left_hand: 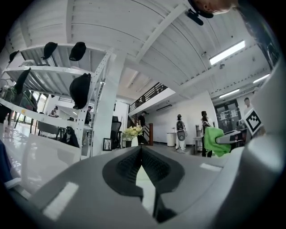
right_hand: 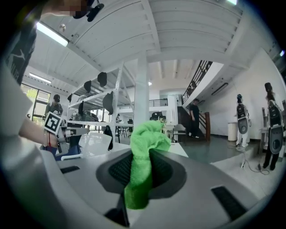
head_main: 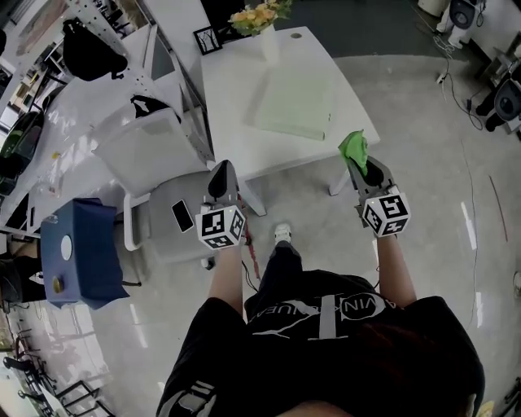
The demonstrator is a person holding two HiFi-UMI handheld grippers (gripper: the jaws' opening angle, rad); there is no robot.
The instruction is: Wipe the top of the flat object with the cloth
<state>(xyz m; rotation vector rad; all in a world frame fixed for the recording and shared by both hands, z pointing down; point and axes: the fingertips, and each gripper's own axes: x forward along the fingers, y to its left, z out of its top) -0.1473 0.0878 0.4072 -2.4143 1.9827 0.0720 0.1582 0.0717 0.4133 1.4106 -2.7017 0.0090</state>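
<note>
A pale green flat object (head_main: pixel 295 107) lies on the white table (head_main: pixel 236 122), toward its right side. My right gripper (head_main: pixel 356 163) is shut on a bright green cloth (head_main: pixel 353 147), held in the air just off the table's near right corner. In the right gripper view the cloth (right_hand: pixel 144 162) stands up between the pressed jaws. My left gripper (head_main: pixel 221 175) hangs at the table's near left corner, shut with nothing in it; in the left gripper view (left_hand: pixel 142 152) its jaws meet.
A grey chair (head_main: pixel 175 216) with a phone (head_main: pixel 182 216) on its seat stands left of my legs. A blue box (head_main: pixel 79 252) sits further left. A vase of flowers (head_main: pixel 259 18) and a small frame (head_main: pixel 207 38) stand at the table's far edge. White shelving (head_main: pixel 122 73) runs along the left.
</note>
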